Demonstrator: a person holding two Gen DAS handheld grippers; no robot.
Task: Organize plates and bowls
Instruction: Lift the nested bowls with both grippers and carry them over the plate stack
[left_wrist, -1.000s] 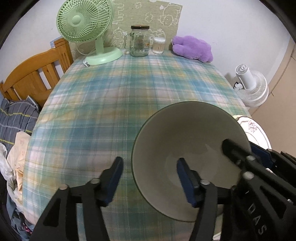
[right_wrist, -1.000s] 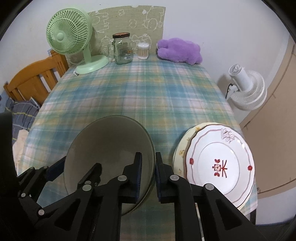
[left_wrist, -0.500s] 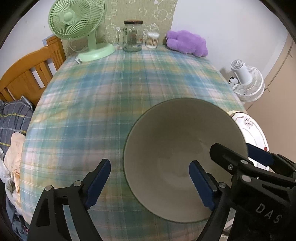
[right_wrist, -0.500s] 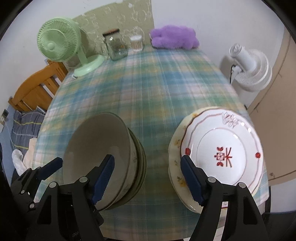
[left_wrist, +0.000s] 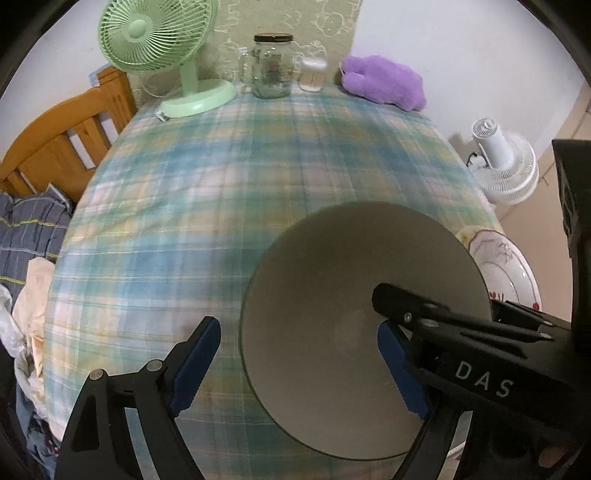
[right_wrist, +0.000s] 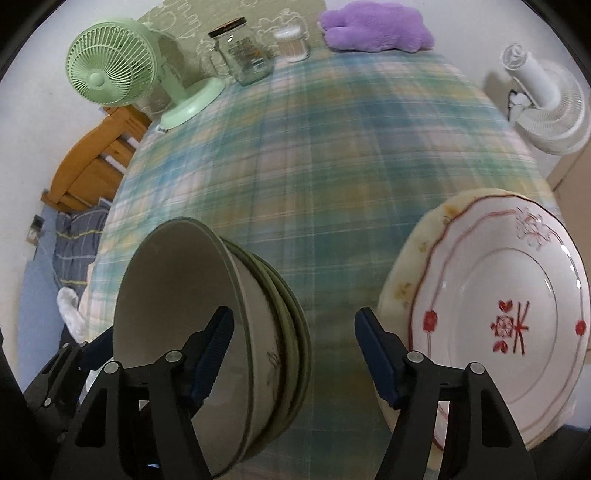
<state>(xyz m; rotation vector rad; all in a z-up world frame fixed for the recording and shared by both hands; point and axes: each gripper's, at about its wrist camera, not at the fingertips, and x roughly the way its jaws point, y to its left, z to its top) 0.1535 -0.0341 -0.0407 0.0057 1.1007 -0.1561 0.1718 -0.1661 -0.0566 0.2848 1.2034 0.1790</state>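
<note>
Plaid tablecloth (right_wrist: 314, 166): bowl stack (right_wrist: 207, 332) btwn plates (right_wrist: 498, 314) & left hand-held gripper (left_wrist: 299, 365); both hand-held grippers apart, right (right_wrist: 294, 347) just narrowing, nothing clamped.

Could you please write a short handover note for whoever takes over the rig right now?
Left claw: open, straddling the near rim of the top bowl, not pressing it.
Right claw: open; its jaws have just been closing a little, with only tablecloth between them.
Bowls are nested in one stack; the red-patterned plate lies on a cream plate beside it.
Done: stacking appears complete.
Left: withdraw both claws and check nothing else needs sorting.
</note>
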